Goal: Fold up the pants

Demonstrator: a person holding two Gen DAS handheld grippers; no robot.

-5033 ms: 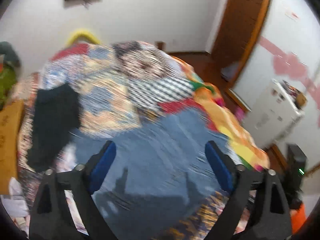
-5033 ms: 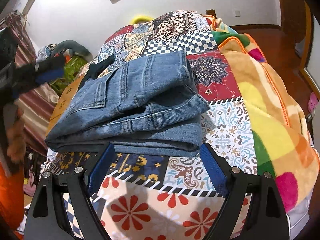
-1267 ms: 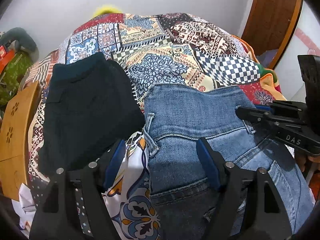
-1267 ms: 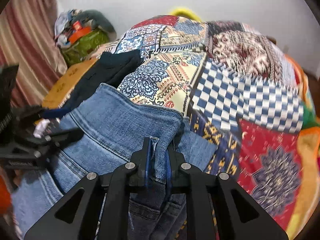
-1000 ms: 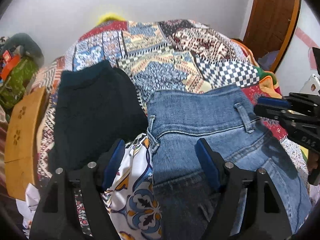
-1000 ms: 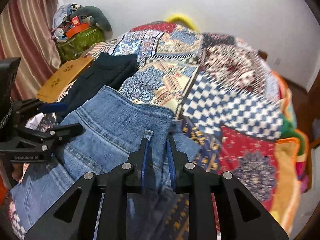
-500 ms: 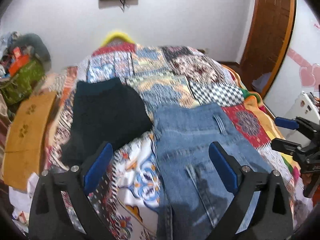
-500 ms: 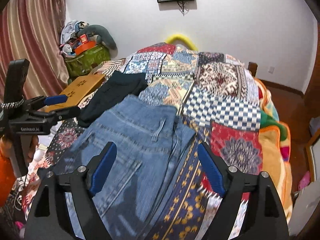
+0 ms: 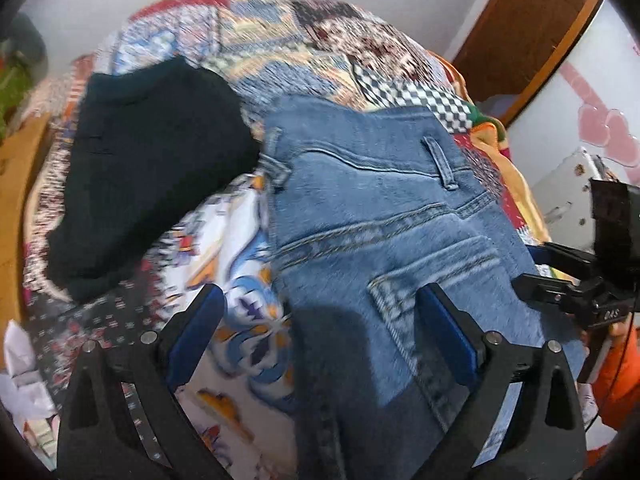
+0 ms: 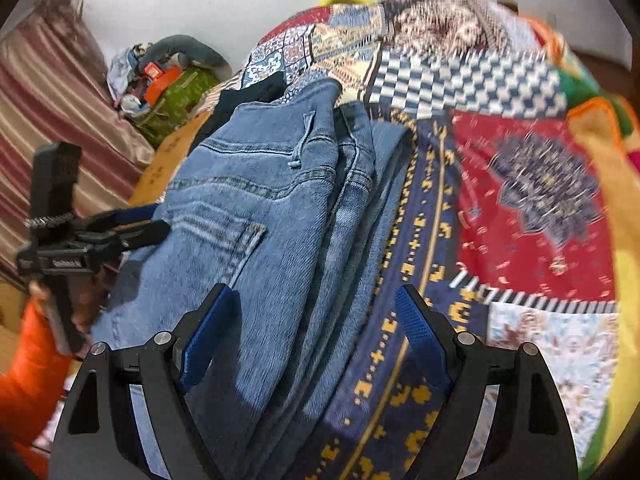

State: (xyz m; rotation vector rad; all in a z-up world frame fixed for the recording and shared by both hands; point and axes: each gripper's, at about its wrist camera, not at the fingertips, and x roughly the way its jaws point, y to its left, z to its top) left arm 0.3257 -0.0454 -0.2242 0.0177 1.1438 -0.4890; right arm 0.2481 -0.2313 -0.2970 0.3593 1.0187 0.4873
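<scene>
Blue jeans (image 9: 380, 200) lie folded lengthwise on the patchwork quilt (image 9: 280, 52), waistband far, back pocket up. My left gripper (image 9: 320, 300) hovers open over the jeans' left edge, one finger above the quilt and one above the pocket, gripping nothing. In the right wrist view, the jeans (image 10: 260, 208) show stacked layers along their right edge. My right gripper (image 10: 316, 300) stands open over that edge, holding nothing. Each gripper shows in the other's view: the right gripper (image 9: 528, 268) beside the jeans' right side, the left gripper (image 10: 156, 220) at their left side.
A folded black garment (image 9: 152, 184) lies left of the jeans, its corner touching the waistband. A wooden board (image 9: 16, 168) lines the bed's left side, with a clutter pile (image 10: 168, 80) and striped curtain (image 10: 48, 92) beyond. A brown door (image 9: 532, 28) and white cabinet (image 9: 568, 192) stand right.
The right gripper let go of the jeans' waistband edge and opened wide. The left jaws widened too. Both pulled back, then dropped closer over the jeans' pocket area.
</scene>
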